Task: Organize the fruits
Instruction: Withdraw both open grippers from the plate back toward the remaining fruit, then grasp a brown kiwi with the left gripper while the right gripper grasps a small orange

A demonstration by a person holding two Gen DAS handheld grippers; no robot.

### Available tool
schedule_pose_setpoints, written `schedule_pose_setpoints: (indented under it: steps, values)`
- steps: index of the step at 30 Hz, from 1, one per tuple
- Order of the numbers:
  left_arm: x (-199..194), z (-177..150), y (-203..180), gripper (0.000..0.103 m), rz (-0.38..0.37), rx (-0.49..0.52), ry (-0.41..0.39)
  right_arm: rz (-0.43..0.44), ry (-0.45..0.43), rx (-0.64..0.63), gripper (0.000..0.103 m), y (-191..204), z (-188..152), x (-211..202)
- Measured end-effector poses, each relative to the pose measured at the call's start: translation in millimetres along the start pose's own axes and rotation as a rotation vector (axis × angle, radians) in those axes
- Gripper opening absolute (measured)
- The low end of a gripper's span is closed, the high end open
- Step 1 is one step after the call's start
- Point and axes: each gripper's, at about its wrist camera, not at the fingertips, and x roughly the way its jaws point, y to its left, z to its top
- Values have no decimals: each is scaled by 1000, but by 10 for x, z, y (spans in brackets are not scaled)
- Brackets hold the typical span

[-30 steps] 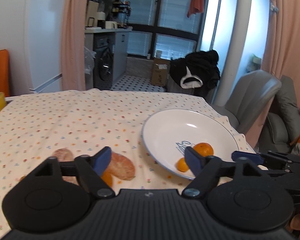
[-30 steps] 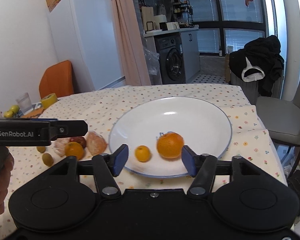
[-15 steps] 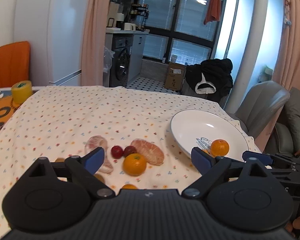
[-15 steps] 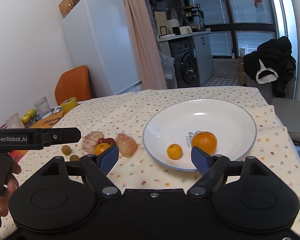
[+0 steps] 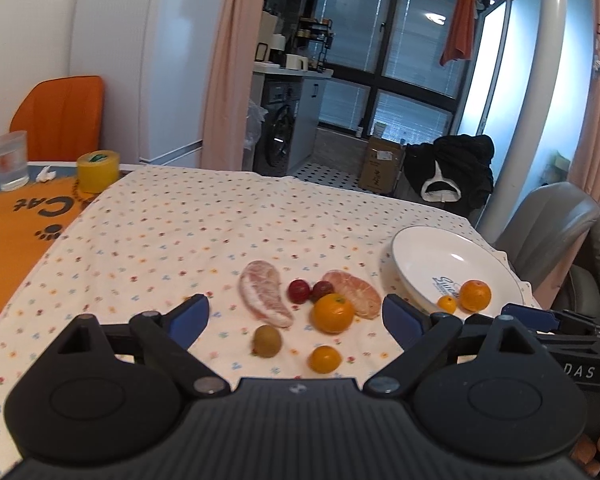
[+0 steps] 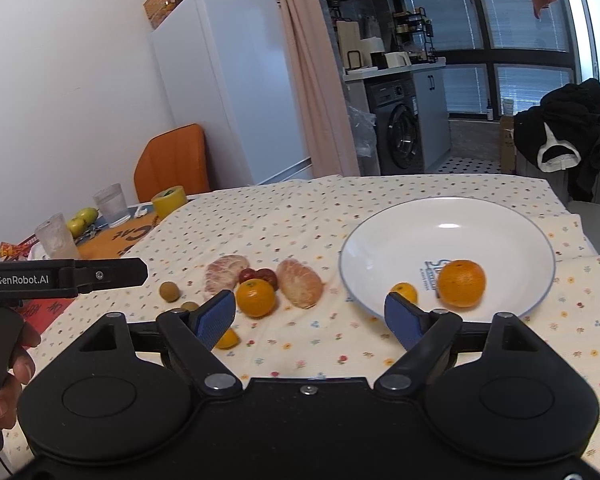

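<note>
Left gripper [image 5: 296, 316] and right gripper [image 6: 310, 316] held apart and empty above floral tablecloth [image 5: 172, 232], two oranges [image 6: 461, 283] seen resting in white plate [image 6: 480, 220], peeled pomelo segments [image 5: 264, 296] left beside it

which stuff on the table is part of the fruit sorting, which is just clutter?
Job: white plate holding two oranges; loose orange, peeled segments, red fruits, small brown fruits on the cloth.

Clutter: tape roll, glasses, orange mat.

White fridge [image 6: 236, 84], pink curtain [image 6: 312, 72], washing machine [image 6: 400, 136], dark windows [image 5: 396, 68], orange chair [image 5: 60, 116]
</note>
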Motion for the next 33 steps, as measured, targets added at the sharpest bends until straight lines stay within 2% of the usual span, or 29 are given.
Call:
schedule_pose_setpoints:
  steps: [7,12,18,22,26,28,30,33]
  values:
    - [-83,-78,169,92,30,-12,-3,25,7,-7,90,114,-26,15]
    - [-122,-161,305,92,35,-27,1,57,14,-33,103,221,-60,41]
    - [-113,-262,415,103,27,-34,23,97,63,-28,103,304,-116,135]
    - [-72,-327,465,103,30,-35,43,122,92,-30,103,339,-152,218]
    - [-20,-360,513,103,22,-52,48,128,112,-84,103,415,-165,267]
    - [17,-367,535,103,13,-61,54,137,121,-90,100,416,-164,315]
    - [59,-373,542,102,18,-55,55,145,145,-88,89,406,-158,393]
    - [133,-374,538,100,24,-37,61,155,167,-95,78,406,-144,490]
